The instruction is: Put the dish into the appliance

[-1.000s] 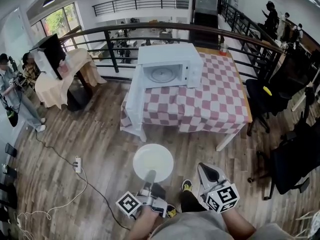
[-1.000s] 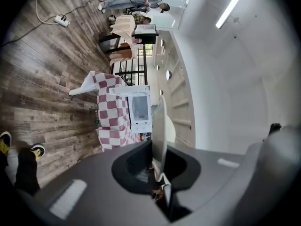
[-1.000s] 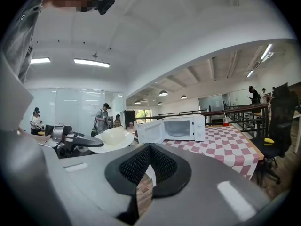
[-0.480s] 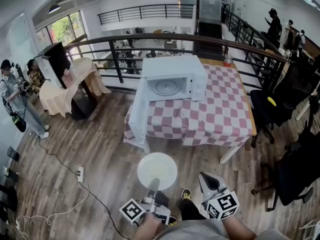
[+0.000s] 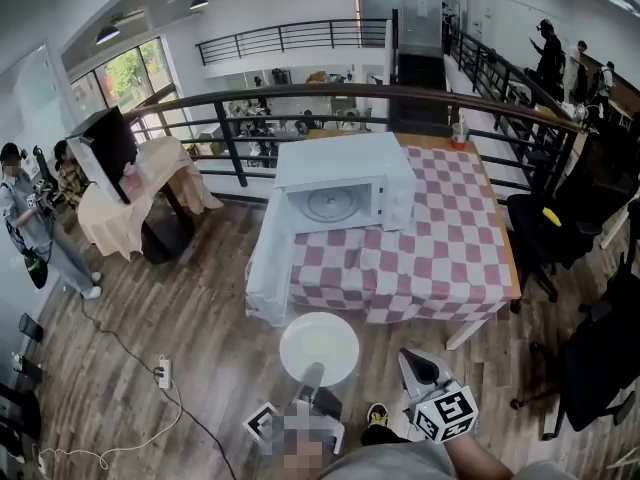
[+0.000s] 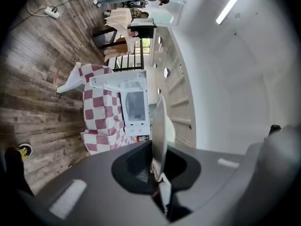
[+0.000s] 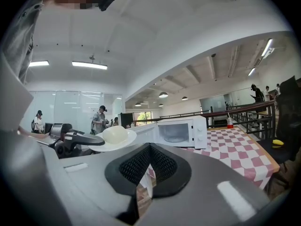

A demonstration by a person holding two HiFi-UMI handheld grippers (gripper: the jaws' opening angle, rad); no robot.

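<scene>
step: carry phase, on approach to the appliance; insertion not yet begun.
left gripper: clamped on the near rim of a flat round white plate, held level out front above the wood-plank floor.
plate load: pale domed lump on top, clear in the right gripper view; can't tell what it is.
right gripper: jaws pressed together, nothing between them, held low at the right side, idle.
target: boxy white microwave at the left end of the bench, which is draped in a red-and-white checked cloth.
door: white microwave door swung wide open to the left; cavity exposed, round glass turntable inside, looks empty.
gap: plate well apart from the cavity mouth, lower than it, short of the bench edge.
next move (judged): step in closer, raise plate to cavity height and keep it level so the lump doesn't slide. then feed straight in, clear of door and front frame, set down on turntable centre, then release the rim.
risk (judged): single pinch on the rim, so plate may droop or tilt on the lift; open door close to the entry path, could get clipped.
</scene>
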